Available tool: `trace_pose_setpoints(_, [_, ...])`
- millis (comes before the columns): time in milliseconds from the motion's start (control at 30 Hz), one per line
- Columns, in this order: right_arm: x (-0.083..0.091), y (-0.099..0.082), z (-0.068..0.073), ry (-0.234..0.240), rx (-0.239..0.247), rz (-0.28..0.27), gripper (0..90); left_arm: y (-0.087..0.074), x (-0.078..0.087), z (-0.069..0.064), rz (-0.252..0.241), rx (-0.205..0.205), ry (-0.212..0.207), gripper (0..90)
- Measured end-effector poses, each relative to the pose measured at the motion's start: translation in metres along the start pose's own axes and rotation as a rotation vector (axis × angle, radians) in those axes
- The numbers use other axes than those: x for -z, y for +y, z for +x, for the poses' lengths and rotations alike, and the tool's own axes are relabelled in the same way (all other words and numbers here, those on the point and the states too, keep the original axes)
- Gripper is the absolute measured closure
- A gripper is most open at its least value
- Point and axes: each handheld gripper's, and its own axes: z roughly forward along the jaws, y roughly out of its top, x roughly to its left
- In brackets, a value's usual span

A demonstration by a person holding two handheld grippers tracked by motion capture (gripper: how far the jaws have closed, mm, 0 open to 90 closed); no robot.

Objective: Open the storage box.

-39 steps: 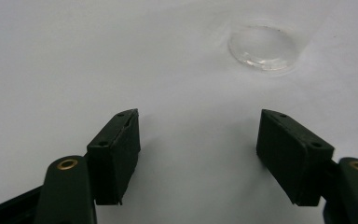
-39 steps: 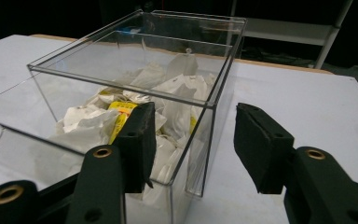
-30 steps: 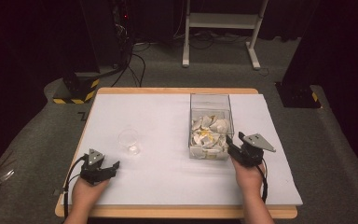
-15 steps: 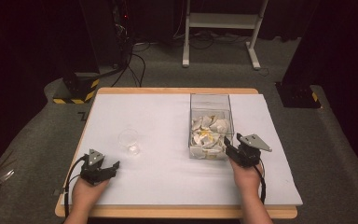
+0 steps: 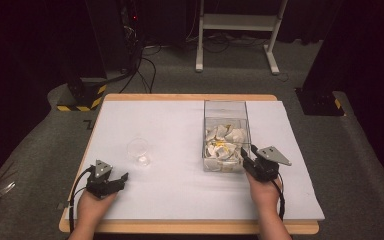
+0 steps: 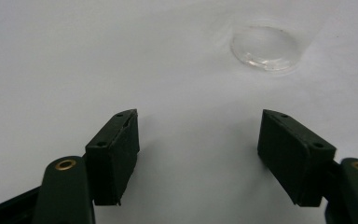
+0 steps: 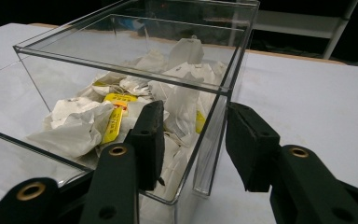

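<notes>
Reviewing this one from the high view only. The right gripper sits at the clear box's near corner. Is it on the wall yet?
Observer: In the right gripper view, the right gripper straddles the clear box wall, one jaw inside and one outside. The jaws have just been closing, but a gap shows on each side.
Operator: What's inside the box?
Observer: White tea bags, some with yellow tags.
Operator: And the left gripper?
Observer: The left gripper has its jaws wide apart with nothing between them. The clear cup stands ahead of it, untouched.
</notes>
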Motion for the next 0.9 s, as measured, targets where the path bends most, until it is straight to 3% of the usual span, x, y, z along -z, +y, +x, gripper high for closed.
trace_pose_setpoints(267, [0.008, -0.003, 0.005, 0.022, 0.005, 0.009, 62.1, 0.0, 0.0, -0.001, -0.004, -0.009, -0.005, 31.7])
trace_pose_setpoints(600, [0.016, -0.006, 0.007, 0.027, 0.013, 0.019, 65.6, 0.0, 0.0, 0.002, 0.004, 0.005, -0.017, 31.5])
trace_pose_setpoints(667, [0.017, -0.007, 0.006, 0.031, 0.012, 0.022, 67.0, 0.0, -0.001, 0.003, 0.008, 0.026, -0.028, 31.1])
trace_pose_setpoints(900, [0.022, -0.01, 0.006, 0.033, 0.017, 0.026, 69.1, 0.0, -0.001, 0.003, 0.007, 0.025, -0.027, 30.7])
